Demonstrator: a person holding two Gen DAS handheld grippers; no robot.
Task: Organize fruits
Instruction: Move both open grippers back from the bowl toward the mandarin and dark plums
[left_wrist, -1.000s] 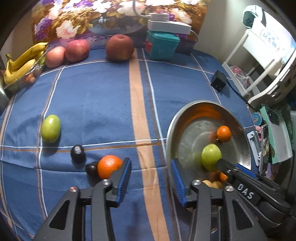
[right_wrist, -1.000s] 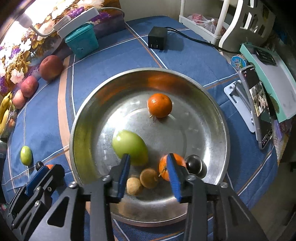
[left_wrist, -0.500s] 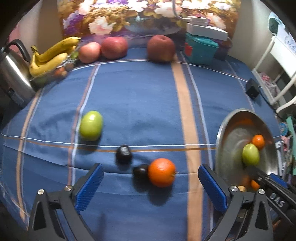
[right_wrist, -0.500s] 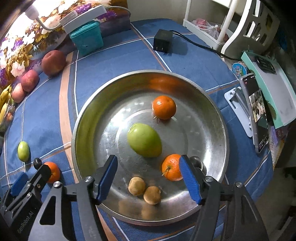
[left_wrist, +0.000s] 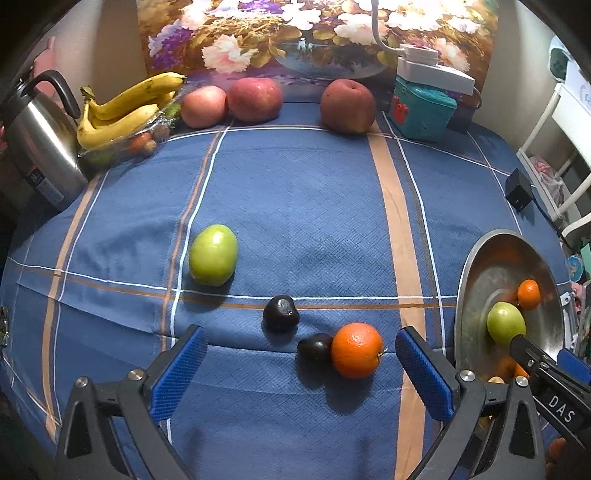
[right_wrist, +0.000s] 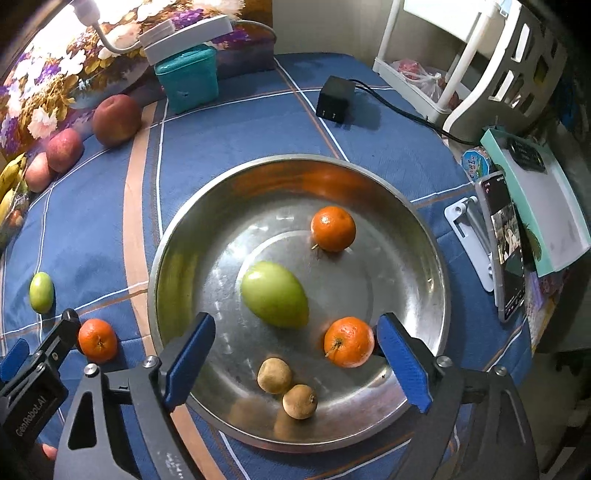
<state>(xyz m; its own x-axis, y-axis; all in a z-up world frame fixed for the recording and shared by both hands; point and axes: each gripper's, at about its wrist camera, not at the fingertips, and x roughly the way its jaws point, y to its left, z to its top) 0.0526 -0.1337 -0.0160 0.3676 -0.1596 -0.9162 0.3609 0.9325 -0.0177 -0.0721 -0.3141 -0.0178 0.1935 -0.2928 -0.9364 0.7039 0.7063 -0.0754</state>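
My left gripper (left_wrist: 300, 334) hangs wide open over the blue cloth, nothing between its pads. Just beyond its fingers lie an orange (left_wrist: 355, 350) and two dark plums (left_wrist: 314, 347) (left_wrist: 280, 312), with a green fruit (left_wrist: 213, 254) farther left. My right gripper (right_wrist: 295, 323) hovers over the steel bowl (right_wrist: 177, 236), jaws opening and pressing on nothing. In the bowl lie a green fruit (right_wrist: 275, 294), two oranges (right_wrist: 333, 228) (right_wrist: 349, 341) and two small brown fruits (right_wrist: 274, 375) (right_wrist: 299, 401). The nearer orange sits close to the right finger.
At the back stand a kettle (left_wrist: 37, 140), bananas (left_wrist: 125, 107), three red apples (left_wrist: 255, 99), a teal box (left_wrist: 421, 110) and a lamp base. A black adapter (right_wrist: 334, 101) with its cable, a phone on a stand (right_wrist: 504, 243) and a white rack flank the bowl's right side.
Both pairs of jaws have spread much wider. The left gripper has swung left from the bowl's edge to the loose fruit. The green fruit in the bowl rolled toward its middle.
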